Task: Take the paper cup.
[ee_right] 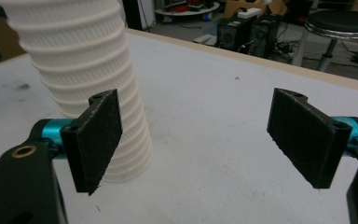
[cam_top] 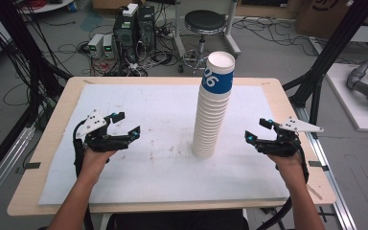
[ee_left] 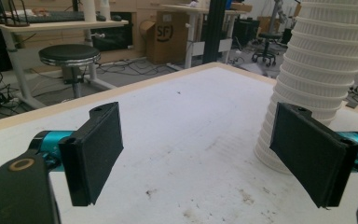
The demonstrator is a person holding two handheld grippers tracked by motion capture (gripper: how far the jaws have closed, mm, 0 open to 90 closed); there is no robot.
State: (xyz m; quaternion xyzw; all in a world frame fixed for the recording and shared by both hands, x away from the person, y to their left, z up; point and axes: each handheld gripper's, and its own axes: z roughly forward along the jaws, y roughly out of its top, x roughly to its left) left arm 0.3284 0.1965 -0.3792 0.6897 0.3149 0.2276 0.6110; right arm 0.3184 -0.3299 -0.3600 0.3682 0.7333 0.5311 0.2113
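A tall stack of white ribbed paper cups (cam_top: 213, 111) stands upright near the middle of the table; its top cup carries a blue band with white digits. The same stack (ee_left: 314, 70) rises at the right of the left gripper view and the stack (ee_right: 86, 74) stands at the left of the right gripper view. My left gripper (cam_top: 126, 124) hovers open left of the stack, well apart from it. My right gripper (cam_top: 258, 130) is open on the stack's right side, a short gap away. Nothing lies between the jaws of the left gripper (ee_left: 200, 154) or the right gripper (ee_right: 205, 140).
A white sheet (cam_top: 148, 158) with faint brown stains covers the wooden table (cam_top: 57, 120). Beyond the far edge stand a black stool (cam_top: 204, 21), computer towers (cam_top: 134, 28) and tangled cables on the floor. Black frame posts (cam_top: 326, 57) flank the table.
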